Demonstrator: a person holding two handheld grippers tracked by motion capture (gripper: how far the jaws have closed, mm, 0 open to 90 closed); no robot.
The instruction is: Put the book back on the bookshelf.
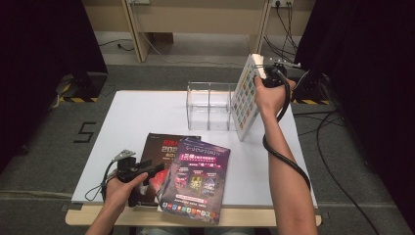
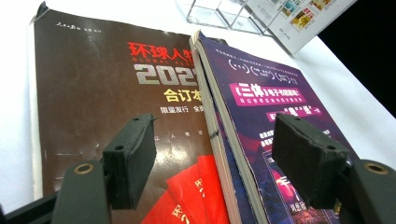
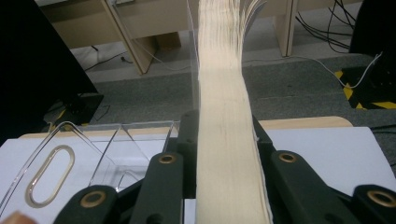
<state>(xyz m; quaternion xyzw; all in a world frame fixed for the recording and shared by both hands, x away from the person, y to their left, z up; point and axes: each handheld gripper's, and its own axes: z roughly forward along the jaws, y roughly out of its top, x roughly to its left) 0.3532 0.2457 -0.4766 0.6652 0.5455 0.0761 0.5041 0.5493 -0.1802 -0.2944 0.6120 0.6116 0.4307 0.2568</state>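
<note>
desk (image 1: 137,112): white top, carries everything; the front left has the two flat books, the back middle has the rack.
rack (image 1: 209,105): clear plastic file holder with dividers, standing at the back of the desk; slots look empty so far.
white book (image 1: 246,95): thick, with a grid of small pictures on the cover; held upright and tilted, lower corner on the desk just beside the rack's right end. Not in a slot yet.
brown book (image 2: 107,107): flat on the desk at front left, partly under the purple one.
purple book (image 2: 275,116): flat, overlapping the brown book's right side, untouched.
right tongs (image 3: 224,154): pinching the white book by its page edge, pads on both covers.
left tongs (image 2: 219,163): spread, nothing between the pads, hanging low over the seam of the two flat books.
progress: my read is early; first book mid-transfer, zero shelved.
left to do: slide the white book into a slot, then pick up and shelve the purple and brown ones.
</note>
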